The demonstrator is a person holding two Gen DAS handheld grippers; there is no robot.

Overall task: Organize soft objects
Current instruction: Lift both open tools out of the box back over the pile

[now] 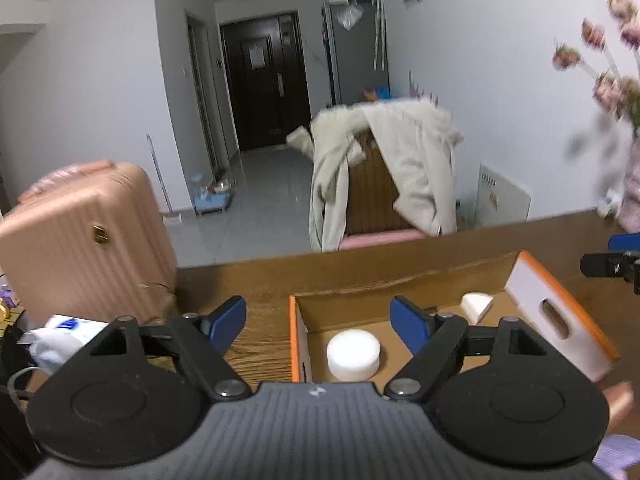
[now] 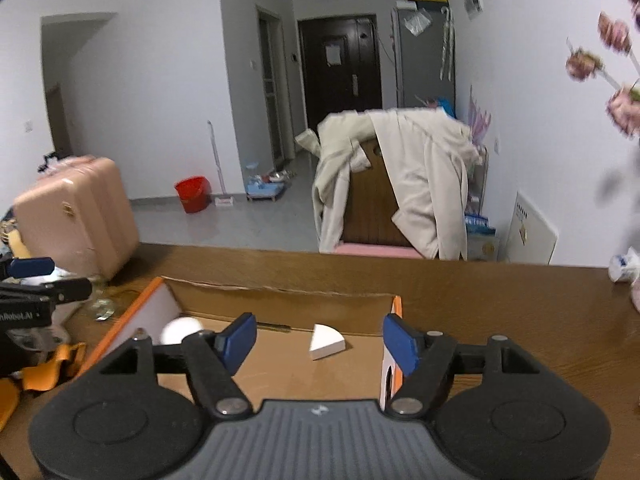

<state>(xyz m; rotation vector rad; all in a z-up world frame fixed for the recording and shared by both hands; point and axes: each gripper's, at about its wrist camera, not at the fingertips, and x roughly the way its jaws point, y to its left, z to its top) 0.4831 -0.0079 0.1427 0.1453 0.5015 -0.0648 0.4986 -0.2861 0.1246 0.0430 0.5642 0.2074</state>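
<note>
lying on the floor of an open cardboard box (image 1: 560,312) with orange-edged flaps, set on a wooden table (image 1: 264,292): white round foam puck (image 1: 353,354) and white wedge-shaped foam piece (image 1: 476,305), well apart from each other. left gripper (image 1: 320,320): jaws spread wide, holding nothing, touching nothing; puck seen between and below the blue fingertips (image 1: 228,316), wedge off beyond the right-hand fingertip. right gripper (image 2: 318,338): jaws likewise spread wide and empty; wedge (image 2: 326,341) seen in the gap between the fingertips, puck (image 2: 180,330) partly hidden behind the left-hand finger, near the box's left wall (image 2: 148,312).

left wrist view only: white plastic bag with blue print (image 1: 64,330) at the table's left end; tip of the right gripper at the right edge. right wrist view only: red bucket (image 2: 193,193) on the floor; orange item (image 2: 48,368) on the table at left; part of the left gripper at the left edge. both views: pink suitcase (image 1: 84,236), chair draped with a beige coat (image 1: 416,160), dark door (image 1: 266,80), blurred pink flowers (image 1: 612,56).
</note>
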